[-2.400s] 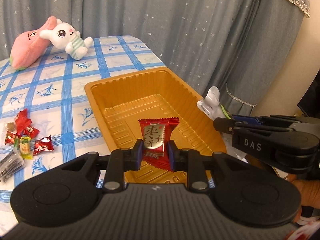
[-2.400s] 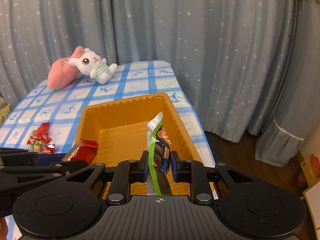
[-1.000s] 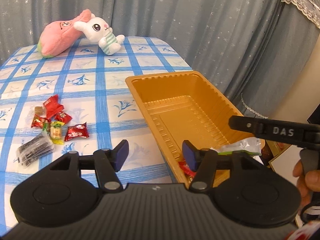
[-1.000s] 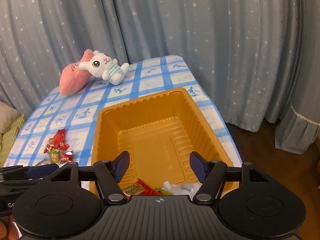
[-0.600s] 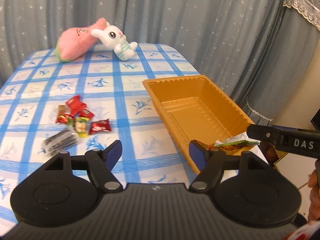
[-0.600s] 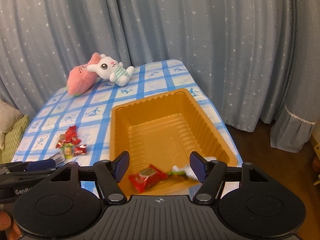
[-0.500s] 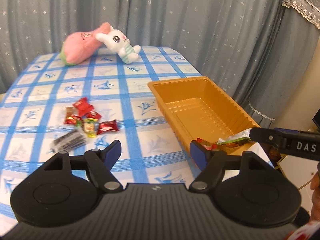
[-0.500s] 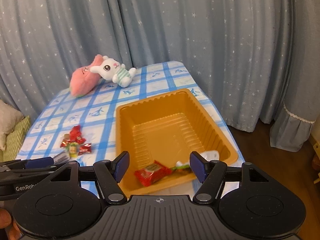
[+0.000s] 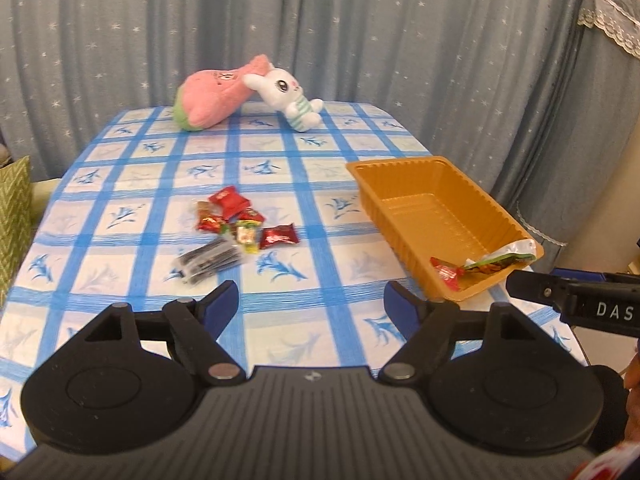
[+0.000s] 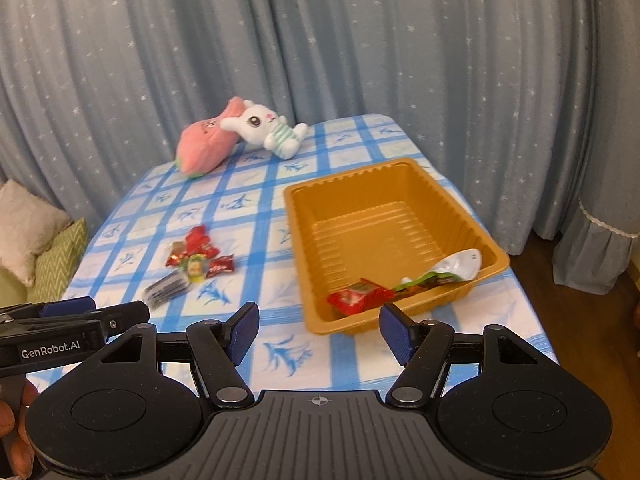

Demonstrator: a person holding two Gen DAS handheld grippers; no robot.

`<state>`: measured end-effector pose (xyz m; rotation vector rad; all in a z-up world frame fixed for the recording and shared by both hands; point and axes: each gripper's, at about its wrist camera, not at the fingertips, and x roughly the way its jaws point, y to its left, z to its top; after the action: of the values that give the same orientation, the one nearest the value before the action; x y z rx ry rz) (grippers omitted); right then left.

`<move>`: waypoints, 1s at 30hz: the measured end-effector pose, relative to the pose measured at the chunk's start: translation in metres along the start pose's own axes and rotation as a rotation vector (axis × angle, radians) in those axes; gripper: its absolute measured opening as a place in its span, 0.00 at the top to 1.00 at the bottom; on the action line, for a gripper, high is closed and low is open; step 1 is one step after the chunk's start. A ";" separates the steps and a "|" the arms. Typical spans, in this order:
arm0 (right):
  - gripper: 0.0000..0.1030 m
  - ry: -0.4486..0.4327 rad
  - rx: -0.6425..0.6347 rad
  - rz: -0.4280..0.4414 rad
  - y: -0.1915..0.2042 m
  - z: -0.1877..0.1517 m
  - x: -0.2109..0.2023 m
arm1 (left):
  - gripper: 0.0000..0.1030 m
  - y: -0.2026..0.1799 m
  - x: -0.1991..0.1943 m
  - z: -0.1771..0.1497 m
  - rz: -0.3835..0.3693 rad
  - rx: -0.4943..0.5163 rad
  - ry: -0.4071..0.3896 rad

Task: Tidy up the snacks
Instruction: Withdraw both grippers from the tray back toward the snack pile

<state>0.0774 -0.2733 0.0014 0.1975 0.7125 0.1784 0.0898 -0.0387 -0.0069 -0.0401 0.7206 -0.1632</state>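
Hovering above the near edge of the checked tablecloth (image 9: pixel 132 184), the left gripper (image 9: pixel 311 305) is holding its blue-padded fingers (image 9: pixel 219 307) wide apart with nothing between them. The right gripper (image 10: pixel 318 333) is likewise spreading its fingers (image 10: pixel 244 330) wide and gripping nothing. Loose snacks (image 9: pixel 236 224) are lying in a small heap on the cloth, well ahead of the left gripper's fingers and slightly to the left of their gap; a dark, clear-wrapped packet (image 9: pixel 208 259) is lying at the heap's near side. An orange tray (image 10: pixel 362 192) is sitting toward the table's right edge, just beyond the right gripper's fingers. Inside it, at the near end, a red candy wrapper (image 10: pixel 358 295) is lying beside a white and green pouch (image 10: pixel 448 270), both ahead of the right gripper's gap. A pink plush (image 9: pixel 212 96) and a white bunny plush (image 9: pixel 286 94) are leaning together at the far end of the table, in front of the starred curtain (image 9: pixel 320 20).
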 end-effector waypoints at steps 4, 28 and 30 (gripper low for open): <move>0.35 0.003 -0.023 0.018 0.015 -0.003 0.001 | 0.24 0.014 -0.008 -0.001 0.028 -0.012 -0.006; 0.35 0.026 -0.085 0.078 0.056 -0.004 0.035 | 0.23 0.070 0.004 -0.005 0.078 -0.048 0.018; 0.35 0.032 -0.091 0.086 0.060 -0.004 0.043 | 0.23 0.075 0.012 -0.005 0.078 -0.034 0.026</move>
<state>0.1011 -0.2048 -0.0146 0.1383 0.7261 0.2963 0.1056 0.0339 -0.0249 -0.0424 0.7494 -0.0764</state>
